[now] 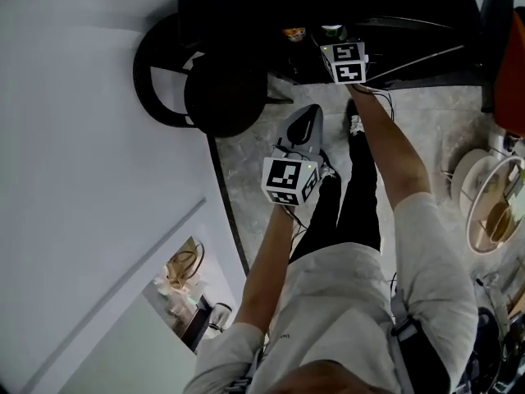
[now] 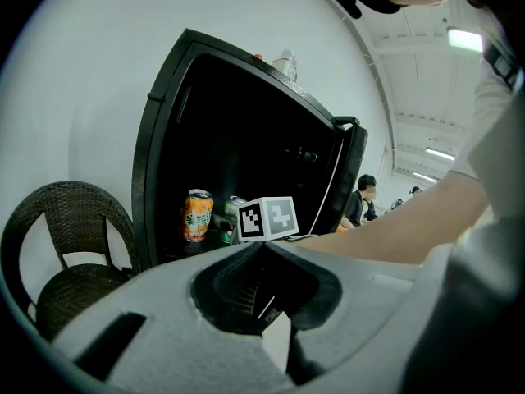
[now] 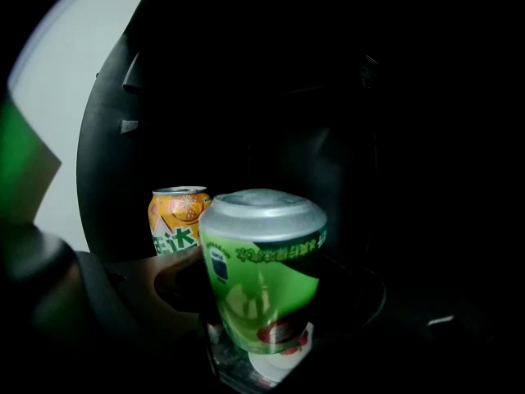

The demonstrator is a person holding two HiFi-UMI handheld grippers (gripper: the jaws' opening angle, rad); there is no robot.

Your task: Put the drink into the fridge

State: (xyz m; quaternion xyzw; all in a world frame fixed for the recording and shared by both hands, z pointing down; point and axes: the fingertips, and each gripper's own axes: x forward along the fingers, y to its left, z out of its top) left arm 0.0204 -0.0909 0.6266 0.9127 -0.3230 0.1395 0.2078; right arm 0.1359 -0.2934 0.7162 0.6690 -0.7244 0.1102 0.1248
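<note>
Got the green can [image 3: 262, 277] in the fridge [image 3: 107, 179]!
My right gripper [image 1: 336, 43] clamps it, silver end up, just right of the orange can [image 3: 174, 220]; my left gripper [image 1: 305, 130] is pressed together, empty.

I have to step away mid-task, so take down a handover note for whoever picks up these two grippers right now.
Right gripper: shut on the green can, held upright inside the open fridge, near the orange can standing inside.
Left gripper: shut, empty, outside the fridge.
Done: green can is in the fridge.
Left: set it down, open the jaws, draw back; the door is open. I can't tell whether the can touches the shelf.
</note>
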